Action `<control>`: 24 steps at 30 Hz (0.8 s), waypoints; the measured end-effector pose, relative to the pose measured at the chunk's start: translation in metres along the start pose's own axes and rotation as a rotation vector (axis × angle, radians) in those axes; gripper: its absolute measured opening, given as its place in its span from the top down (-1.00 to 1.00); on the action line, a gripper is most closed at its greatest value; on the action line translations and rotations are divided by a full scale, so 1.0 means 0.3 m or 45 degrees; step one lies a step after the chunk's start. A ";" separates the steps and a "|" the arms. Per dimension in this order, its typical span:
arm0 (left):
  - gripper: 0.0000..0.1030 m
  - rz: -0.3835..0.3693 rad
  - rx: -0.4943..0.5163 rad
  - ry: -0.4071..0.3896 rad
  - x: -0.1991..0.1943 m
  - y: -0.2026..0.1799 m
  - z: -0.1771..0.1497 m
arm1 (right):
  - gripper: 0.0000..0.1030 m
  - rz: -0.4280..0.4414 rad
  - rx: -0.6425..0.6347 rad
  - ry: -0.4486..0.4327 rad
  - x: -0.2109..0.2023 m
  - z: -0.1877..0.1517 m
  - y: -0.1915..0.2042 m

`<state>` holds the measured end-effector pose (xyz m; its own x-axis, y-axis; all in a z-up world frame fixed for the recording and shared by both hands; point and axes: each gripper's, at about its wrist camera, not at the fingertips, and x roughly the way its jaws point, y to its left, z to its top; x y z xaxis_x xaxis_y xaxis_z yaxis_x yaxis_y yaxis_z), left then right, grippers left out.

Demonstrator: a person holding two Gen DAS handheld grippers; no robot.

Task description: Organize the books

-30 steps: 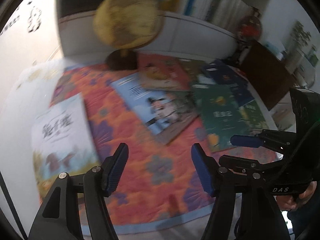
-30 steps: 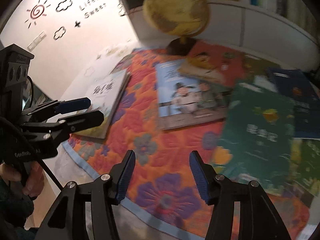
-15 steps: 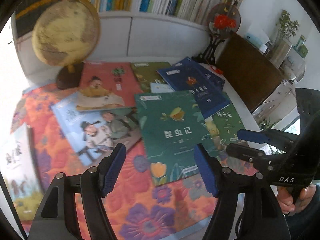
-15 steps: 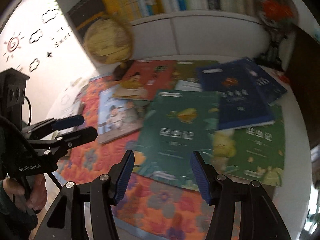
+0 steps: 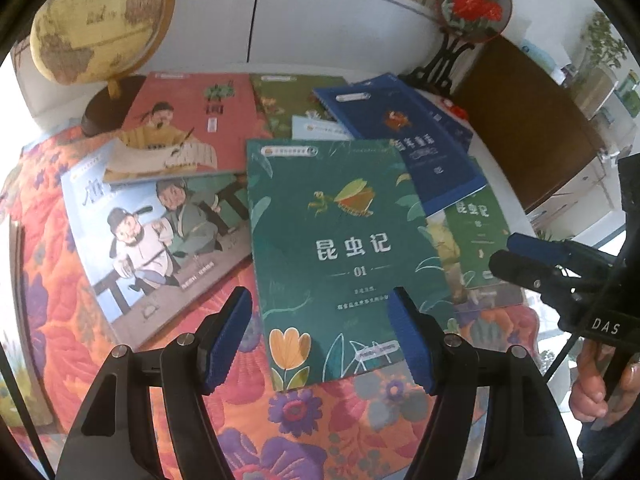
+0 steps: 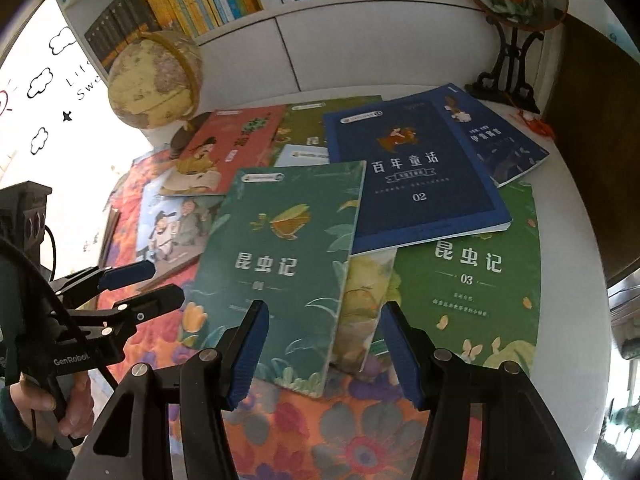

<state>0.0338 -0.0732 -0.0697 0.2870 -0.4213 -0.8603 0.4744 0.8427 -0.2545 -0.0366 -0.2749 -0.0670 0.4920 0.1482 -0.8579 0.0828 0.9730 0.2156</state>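
Left wrist view shows seven books fanned across a flowered quilt (image 5: 72,320) and a white surface (image 6: 568,208), one globe (image 5: 100,20) at the upper left and one round floral ornament (image 5: 474,4) on a black stand at the upper right. Topmost at centre lies the dark green book (image 5: 340,256), its cover bearing an insect, leaves, an orange tulip and "01". It overlaps a pale blue picture book (image 5: 160,240), and a navy book (image 6: 412,176) marked "02" overlaps its upper right corner. The left gripper (image 5: 322,340) hovers over its lower edge, jaws released, nothing between them. In the right wrist view the right gripper (image 6: 324,354) hangs over the green book's lower right corner, jaws likewise released and empty.
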 end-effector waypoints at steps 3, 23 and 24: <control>-0.33 0.018 -0.010 0.032 0.039 0.011 -0.006 | -0.09 -0.005 0.009 0.018 0.036 0.001 -0.014; -0.33 0.010 -0.079 0.109 0.184 0.056 -0.008 | 0.17 -0.048 0.012 0.081 0.208 0.000 -0.020; -0.33 0.013 -0.078 0.108 0.186 0.057 -0.004 | 0.17 -0.045 0.013 0.081 0.212 0.007 -0.021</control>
<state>0.0568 -0.0818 -0.1226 0.2187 -0.3853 -0.8965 0.4191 0.8668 -0.2703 -0.0040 -0.2719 -0.1221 0.4329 0.1247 -0.8928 0.1086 0.9760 0.1890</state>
